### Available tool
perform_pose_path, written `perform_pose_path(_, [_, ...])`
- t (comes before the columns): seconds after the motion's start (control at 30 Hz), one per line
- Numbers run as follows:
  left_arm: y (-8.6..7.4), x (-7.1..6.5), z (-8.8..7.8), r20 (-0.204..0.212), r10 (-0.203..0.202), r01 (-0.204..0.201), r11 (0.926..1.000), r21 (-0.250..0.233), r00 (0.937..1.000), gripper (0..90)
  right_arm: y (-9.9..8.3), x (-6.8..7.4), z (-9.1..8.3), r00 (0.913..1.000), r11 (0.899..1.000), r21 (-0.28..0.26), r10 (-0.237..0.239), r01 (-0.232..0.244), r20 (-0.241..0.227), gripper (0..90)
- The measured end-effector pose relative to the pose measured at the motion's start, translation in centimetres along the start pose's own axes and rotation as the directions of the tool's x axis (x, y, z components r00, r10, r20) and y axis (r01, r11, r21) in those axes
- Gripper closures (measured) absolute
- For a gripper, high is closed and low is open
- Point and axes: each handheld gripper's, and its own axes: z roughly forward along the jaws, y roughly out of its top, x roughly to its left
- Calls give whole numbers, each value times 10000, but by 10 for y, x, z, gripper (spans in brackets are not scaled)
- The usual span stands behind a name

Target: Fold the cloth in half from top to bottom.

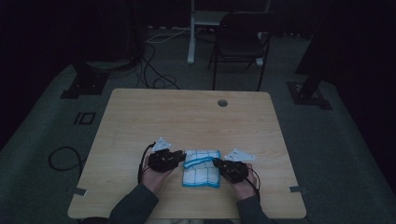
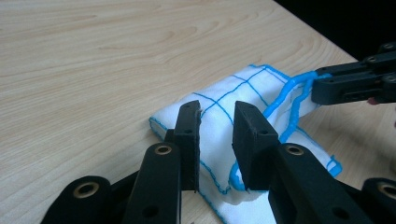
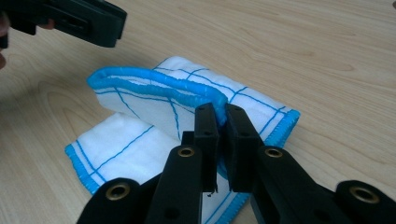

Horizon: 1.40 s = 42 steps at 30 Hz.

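Nearest the table's front edge, two sleeved forearms come in, each hand carrying a gripper, and both meet at the cloth (image 1: 201, 168), the white one with blue grid lines and a blue hem that lies folded on the table (image 1: 187, 116) near that front edge. The right gripper (image 3: 222, 122) has its jaws pressed together on a raised fold of the cloth's blue hem, lifting that edge off the layers below (likely to carry it over for another fold). The left gripper (image 2: 216, 122), at the cloth's opposite side, stands with its jaws parted and the cloth's corner lying between them, the pads not pressing on it; a loose stance, probably a let-go or a fresh bite. Beyond the cloth, the table has a round cable hole (image 1: 222, 102) towards its far edge. Farther still, a dark chair (image 1: 239, 44) sits on the floor. No brand, label or writing can be read anywhere.
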Motion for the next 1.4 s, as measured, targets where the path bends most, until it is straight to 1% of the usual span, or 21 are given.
perform_pose_path(0.1, [-2,-1,5,-38,50,-50,9999,155,10000,725,-1,1,0,10000,10000,7,-5,5,-16,853])
perform_pose_path(0.27, [-3,1,14,-124,-8,12,9993,366,9999,726,-3,3,-1,10000,10000,6,-24,24,-51,853])
perform_pose_path(0.4, [-5,0,19,-47,160,-156,9978,647,9999,726,-5,2,-3,10000,10000,-17,-19,19,-94,852])
perform_pose_path(0.53, [-10,-3,20,40,200,-202,9968,779,9998,726,-8,2,-4,9999,10000,-15,53,-53,-141,852])
perform_pose_path(0.63, [-13,-5,21,126,346,-356,9955,875,9993,724,-10,4,-5,9998,10000,21,52,-51,-173,851])
perform_pose_path(0.83, [-20,-10,23,238,482,-506,9922,1139,9986,719,-14,6,-8,9997,10000,42,0,1,-255,845])
perform_pose_path(0.93, [-25,-12,24,223,579,-602,9904,1245,9981,715,-15,6,-11,9993,9999,6,-100,100,-353,809])
perform_pose_path(1.0, [-28,-13,23,204,619,-641,9894,1304,9979,714,-15,6,-15,9991,9999,-128,-83,78,-409,767])
perform_pose_path(1.1, [-31,-13,22,158,713,-728,9876,1392,9973,714,-13,5,-23,9987,9989,-475,-82,58,-512,742])
perform_pose_path(1.2, [-35,-15,20,103,808,-814,9858,1468,9967,710,-12,3,-27,9992,9975,-703,-4,-24,-406,737])
perform_pose_path(1.23, [-36,-15,20,94,835,-840,9859,1449,9965,708,-12,2,-27,9992,9975,-702,51,-78,-397,737])
perform_pose_path(1.3, [-37,-16,19,85,868,-871,9853,1468,9962,707,-13,2,-26,9995,9978,-658,64,-85,-311,737])
perform_pose_path(1.4, [-40,-19,15,66,1009,-1008,9842,1457,9949,702,-17,1,-19,9998,9991,-387,182,-186,-104,730])
